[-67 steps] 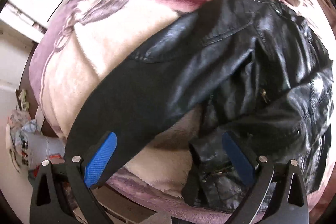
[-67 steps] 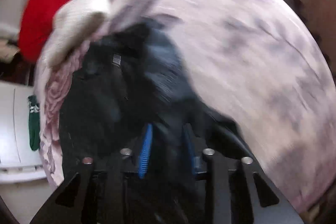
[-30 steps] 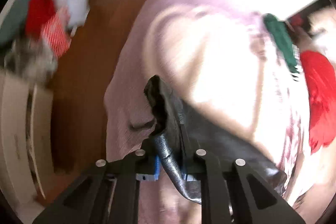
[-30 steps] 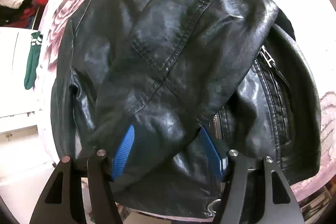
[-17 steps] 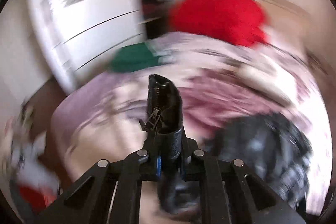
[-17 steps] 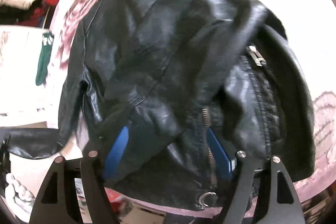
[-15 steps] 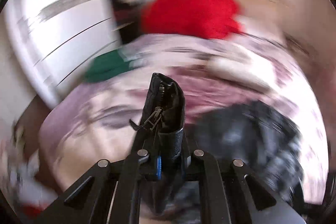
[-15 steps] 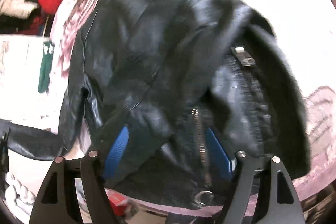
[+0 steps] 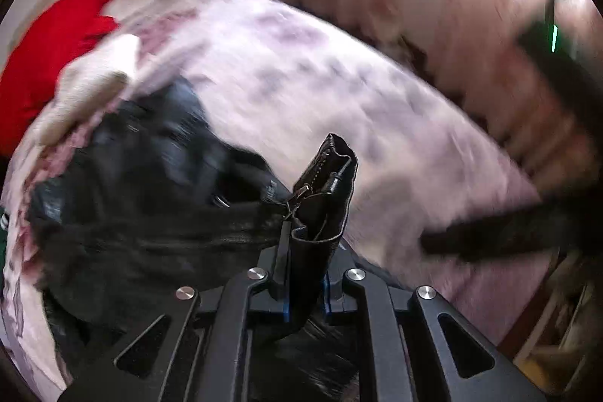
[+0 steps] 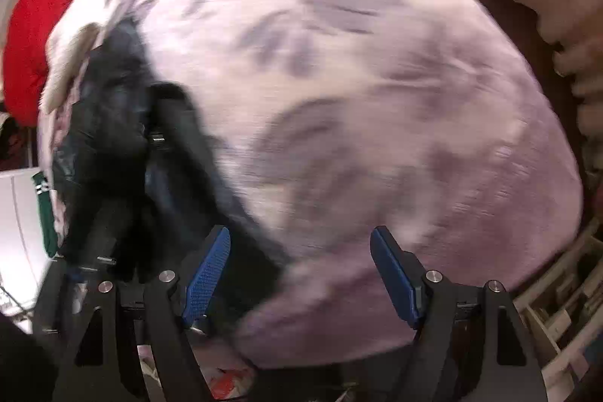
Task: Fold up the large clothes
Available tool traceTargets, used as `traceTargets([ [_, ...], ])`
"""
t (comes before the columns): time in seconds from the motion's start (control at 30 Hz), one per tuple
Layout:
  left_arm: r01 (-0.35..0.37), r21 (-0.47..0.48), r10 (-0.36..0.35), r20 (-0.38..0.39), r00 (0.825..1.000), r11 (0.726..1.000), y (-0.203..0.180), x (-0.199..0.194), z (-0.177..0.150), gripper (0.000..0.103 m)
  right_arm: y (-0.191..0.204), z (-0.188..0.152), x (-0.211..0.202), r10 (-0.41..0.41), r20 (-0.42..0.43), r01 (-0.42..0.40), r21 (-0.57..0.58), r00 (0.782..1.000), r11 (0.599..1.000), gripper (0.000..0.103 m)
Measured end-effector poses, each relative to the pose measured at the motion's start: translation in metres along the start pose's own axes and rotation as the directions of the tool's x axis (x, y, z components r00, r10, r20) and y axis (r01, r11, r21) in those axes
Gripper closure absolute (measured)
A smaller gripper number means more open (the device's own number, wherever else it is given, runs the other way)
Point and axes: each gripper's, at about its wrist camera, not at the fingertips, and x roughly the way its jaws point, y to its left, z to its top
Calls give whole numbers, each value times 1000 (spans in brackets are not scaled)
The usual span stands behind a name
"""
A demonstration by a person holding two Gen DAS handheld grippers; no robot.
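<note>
No readable text, labels, brands or numbers anywhere in either view. Both views heavily motion-blurred. Small pale tag-like patch on the black leather jacket [image 9: 150, 198] in the left wrist view, too smeared to read. White stripes on the green garment [image 10: 45, 213] at the left edge of the right wrist view, pattern only, no lettering. Floral blanket [image 10: 339, 100] print only.

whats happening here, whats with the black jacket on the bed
A person with a gripper in each hand is folding a black leather jacket on a bed covered by a floral blanket. The left gripper is shut on a zippered end of the jacket, holding it up off the blanket. The right gripper is open over the blanket with nothing between its pads.
</note>
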Motion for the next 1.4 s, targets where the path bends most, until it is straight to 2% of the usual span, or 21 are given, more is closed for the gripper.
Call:
traceTargets([
  [0.17, 26, -58, -34, -146, 989, 998, 13, 10, -15, 76, -33, 6, -11, -11, -35, 10, -14, 999, 1000, 24],
  [0.2, 35, -88, -49, -158, 986, 996, 20, 6, -17, 63, -33, 9, -13, -6, -38, 5, -36, 999, 999, 24],
  [0.23, 55, -134, -78, -169, 983, 989, 30, 0, -20, 39, -32, 11, -16, -2, -39, 0, -54, 999, 999, 24],
  [0.3, 66, -226, -109, -183, 977, 972, 61, -7, -25, 17, -22, 19, -23, 17, -35, -21, -102, 999, 995, 24],
  [0.4, 27, -341, -94, -183, 979, 940, 102, -28, -40, 17, 7, 28, -32, 85, -34, -90, -173, 996, 981, 24],
  [0.5, -86, -458, -15, -213, 977, 885, 151, -44, -62, 17, 48, 38, -26, 154, -53, -162, -263, 987, 951, 24],
  [0.6, -251, -535, 94, -303, 948, 807, 202, -51, -90, 17, 82, 46, 5, 133, -122, -165, -316, 984, 934, 24],
  [0.63, -289, -560, 104, -338, 935, 777, 221, -49, -99, 17, 88, 47, 15, 111, -139, -149, -305, 984, 940, 24],
  [0.7, -300, -632, 81, -351, 933, 714, 251, -46, -110, 17, 94, 46, 25, 116, -163, -158, -274, 980, 949, 24],
  [0.77, -234, -770, -4, -293, 956, 593, 286, -42, -117, 19, 98, 42, 24, 147, -158, -185, -262, 976, 947, 24],
  [0.83, -65, -894, -157, -149, 976, 444, 315, -28, -122, 19, 99, 37, 21, 148, -134, -179, -260, 980, 949, 24],
  [0.87, -3, -923, -229, -99, 968, 385, 323, -14, -122, 19, 99, 36, 21, 144, -126, -173, -259, 981, 950, 24],
  [0.93, 63, -948, -276, -27, 961, 312, 331, 3, -118, 23, 96, 36, 22, 144, -118, -168, -237, 983, 957, 24],
  [0.97, 78, -951, -266, -4, 964, 299, 336, 10, -114, 38, 94, 37, 24, 146, -122, -170, -218, 982, 961, 24],
  [1.0, 48, -952, -240, -27, 970, 302, 342, 14, -107, 79, 92, 38, 25, 143, -125, -167, -200, 982, 966, 24],
  [1.03, 38, -955, -224, -30, 974, 294, 346, 16, -106, 94, 91, 39, 25, 141, -124, -163, -188, 982, 969, 24],
  [1.17, -18, -971, -58, -32, 998, 240, 372, 4, -113, 101, 93, 44, 16, 140, -96, -156, -188, 985, 970, 24],
  [1.23, 10, -977, -78, -6, 997, 215, 392, 11, -118, 100, 96, 45, 10, 144, -85, -158, -191, 986, 969, 24],
  [1.27, 23, -975, -117, -3, 993, 221, 397, 19, -119, 100, 99, 45, 9, 156, -83, -169, -187, 984, 968, 24],
  [1.3, 12, -970, -131, -20, 991, 244, 397, 24, -119, 98, 102, 44, 9, 174, -85, -187, -182, 981, 965, 24],
  [1.4, -29, -922, -155, -96, 983, 385, 386, 27, -109, 93, 120, 38, 15, 258, -120, -277, -192, 959, 941, 24],
])
